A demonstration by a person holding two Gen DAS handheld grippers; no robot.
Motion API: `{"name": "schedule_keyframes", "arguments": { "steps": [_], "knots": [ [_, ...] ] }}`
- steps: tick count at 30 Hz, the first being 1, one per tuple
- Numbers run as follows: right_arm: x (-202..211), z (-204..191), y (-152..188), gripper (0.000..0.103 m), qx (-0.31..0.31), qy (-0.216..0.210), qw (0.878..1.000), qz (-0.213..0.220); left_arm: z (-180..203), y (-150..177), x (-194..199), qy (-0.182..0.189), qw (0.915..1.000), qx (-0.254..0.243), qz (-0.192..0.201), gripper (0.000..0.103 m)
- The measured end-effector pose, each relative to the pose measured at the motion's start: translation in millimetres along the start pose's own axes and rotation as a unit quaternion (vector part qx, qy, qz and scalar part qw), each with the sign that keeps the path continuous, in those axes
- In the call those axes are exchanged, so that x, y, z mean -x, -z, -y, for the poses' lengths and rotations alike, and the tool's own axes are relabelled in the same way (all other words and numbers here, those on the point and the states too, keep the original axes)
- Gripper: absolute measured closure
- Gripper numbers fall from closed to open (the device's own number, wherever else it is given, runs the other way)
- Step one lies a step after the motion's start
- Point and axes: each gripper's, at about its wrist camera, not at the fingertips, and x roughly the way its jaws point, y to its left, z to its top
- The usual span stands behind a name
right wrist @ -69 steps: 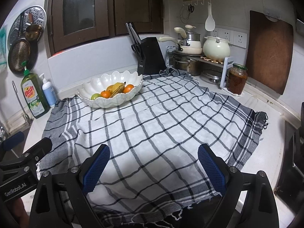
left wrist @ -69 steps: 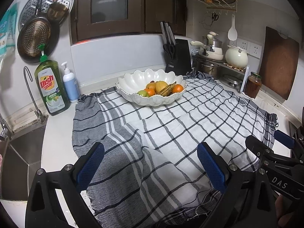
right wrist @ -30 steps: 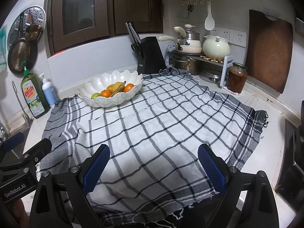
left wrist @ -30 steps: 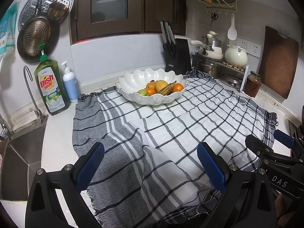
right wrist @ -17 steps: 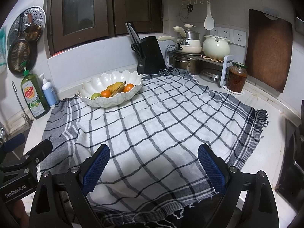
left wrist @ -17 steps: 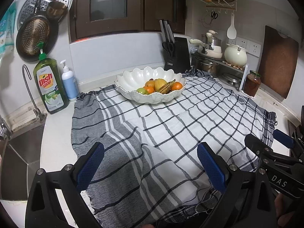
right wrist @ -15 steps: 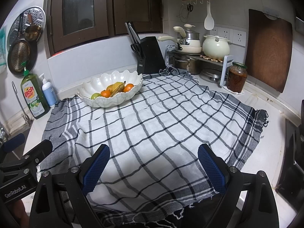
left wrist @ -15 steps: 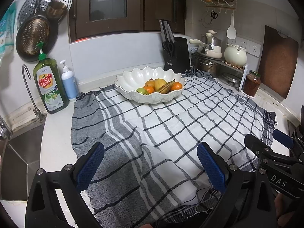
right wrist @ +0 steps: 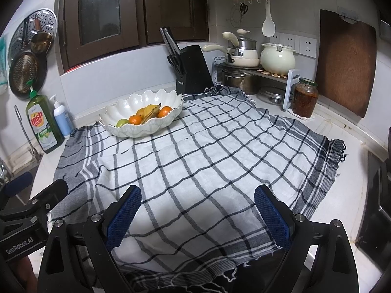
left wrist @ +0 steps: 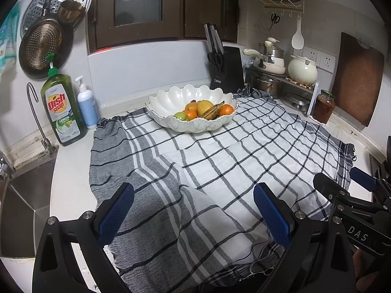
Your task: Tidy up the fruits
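A white scalloped bowl [left wrist: 171,100] [right wrist: 127,105] stands at the far side of a checked cloth [left wrist: 220,161] [right wrist: 207,161]. In it lie oranges [left wrist: 226,109] [right wrist: 135,119], a green apple [left wrist: 180,116] [right wrist: 122,122], a yellow fruit [left wrist: 204,105] and a banana [left wrist: 212,111] [right wrist: 151,115]. My left gripper [left wrist: 193,213] is open over the cloth's near left part, far from the bowl. My right gripper [right wrist: 198,216] is open over the cloth's near edge, nothing between its fingers. Each gripper shows at the edge of the other's view.
A green dish soap bottle [left wrist: 61,108] and a white pump bottle [left wrist: 86,106] stand left, beside a sink [left wrist: 22,210] and tap [left wrist: 36,117]. A knife block [left wrist: 226,69], pots on a rack [left wrist: 281,73], a jar [left wrist: 323,106] and a wooden board [left wrist: 358,78] line the back and right.
The left gripper's view has shifted slightly, with the bowl and bottles a touch lower left. Nothing was grasped or released; the right gripper has stayed almost still.
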Motion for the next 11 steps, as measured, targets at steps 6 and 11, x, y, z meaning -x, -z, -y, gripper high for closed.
{"name": "schedule_keyframes", "arguments": {
  "steps": [6,11],
  "knots": [
    [-1.1,1.7,0.1,0.008,0.0,0.0,1.0,0.0,1.8,-0.8,-1.2,0.0,1.0,0.0,0.001,0.003],
    [-3.0,2.5,0.8,0.008,-0.002,-0.001,1.0,-0.002,8.8,-6.0,-9.9,0.005,1.0,-0.006,-0.005,0.0]
  ]
}}
